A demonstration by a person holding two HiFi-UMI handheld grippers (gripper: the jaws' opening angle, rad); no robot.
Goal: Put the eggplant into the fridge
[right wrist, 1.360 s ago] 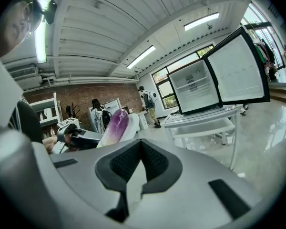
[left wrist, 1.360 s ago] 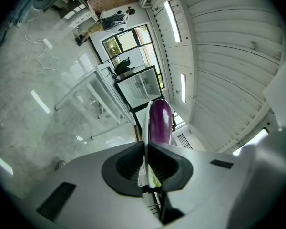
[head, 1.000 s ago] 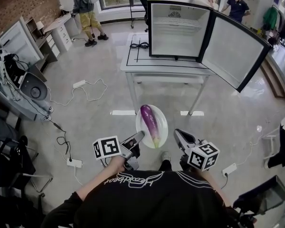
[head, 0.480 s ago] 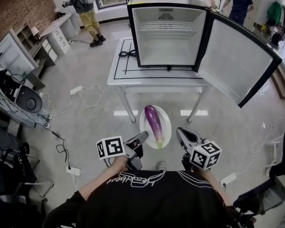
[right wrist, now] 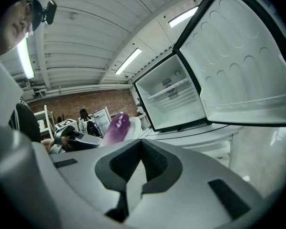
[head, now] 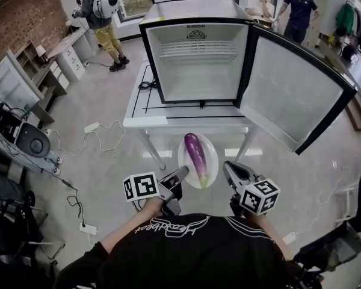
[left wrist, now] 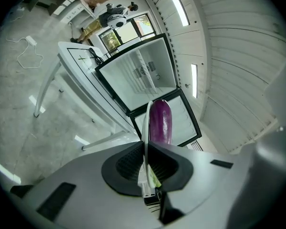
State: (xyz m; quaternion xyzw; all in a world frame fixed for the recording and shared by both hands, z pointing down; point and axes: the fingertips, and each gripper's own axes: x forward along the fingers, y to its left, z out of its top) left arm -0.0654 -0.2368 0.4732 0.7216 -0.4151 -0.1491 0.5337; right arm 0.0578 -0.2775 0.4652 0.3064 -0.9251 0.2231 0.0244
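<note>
A purple eggplant (head: 196,154) lies on a white plate (head: 184,161) that is carried in the air between both grippers. My left gripper (head: 182,172) is shut on the plate's left rim (left wrist: 146,128), and the eggplant (left wrist: 160,123) shows just past its jaws. My right gripper (head: 227,167) is at the plate's right edge, its jaws closed on the rim (right wrist: 131,128), with the eggplant (right wrist: 117,126) beside them. Ahead, the small fridge (head: 195,65) stands empty on a white table (head: 138,110), its door (head: 286,89) swung wide to the right.
A black cable (head: 147,84) lies on the table left of the fridge. Power strips and cords (head: 102,131) trail over the floor at left, near desks and equipment (head: 24,131). Several people (head: 99,17) stand at the far end of the room.
The fridge and table have come much closer and sit lower in the head view. The plate with the eggplant stays held between both grippers, unchanged.
</note>
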